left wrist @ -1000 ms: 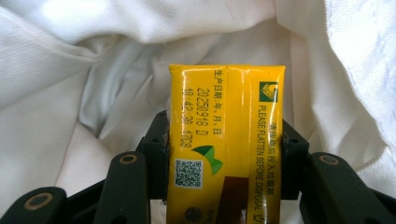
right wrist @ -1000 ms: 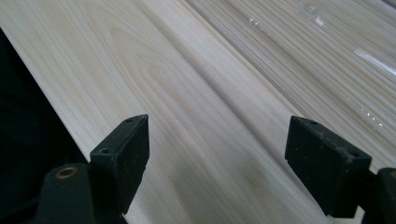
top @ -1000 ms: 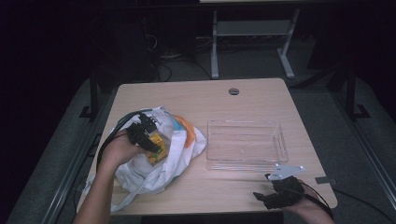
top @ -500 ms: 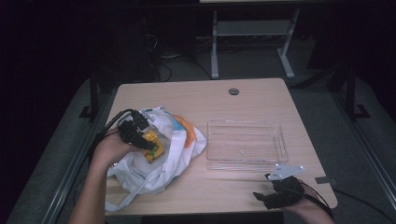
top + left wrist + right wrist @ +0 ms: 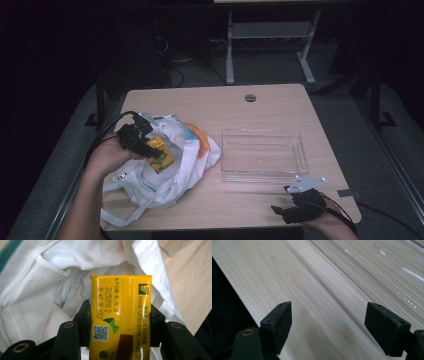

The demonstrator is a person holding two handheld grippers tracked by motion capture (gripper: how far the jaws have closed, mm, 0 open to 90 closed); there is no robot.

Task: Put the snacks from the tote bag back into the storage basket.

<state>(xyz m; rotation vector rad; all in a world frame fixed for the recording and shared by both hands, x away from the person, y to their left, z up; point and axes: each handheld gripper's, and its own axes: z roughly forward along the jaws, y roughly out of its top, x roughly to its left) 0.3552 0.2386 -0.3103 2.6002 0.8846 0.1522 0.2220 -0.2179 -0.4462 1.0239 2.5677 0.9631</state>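
Note:
A yellow drink carton [image 5: 121, 315] with green marks and printed text is clamped between the two black jaws of my left gripper [image 5: 120, 322]. In the high view the left gripper [image 5: 152, 150] holds this carton [image 5: 161, 156] just above the mouth of a white cloth bag [image 5: 150, 180] at the table's left. The bag's white folds [image 5: 37, 290] lie right behind the carton. My right gripper [image 5: 280, 212] rests near the front right edge of the table. Its jaws [image 5: 328, 327] stand wide open over bare wood with nothing between them.
A clear plastic tray [image 5: 262, 155] stands on the wooden table [image 5: 210, 105] right of the bag, and its ribbed wall [image 5: 387, 267] runs past the right gripper. Orange and teal cloth [image 5: 200, 137] shows at the bag's rim. A round cable hole [image 5: 250, 97] sits at the back.
My left gripper has lifted up and back toward the left with the yellow carton, drawing it out of the bag. The right gripper has stayed still.

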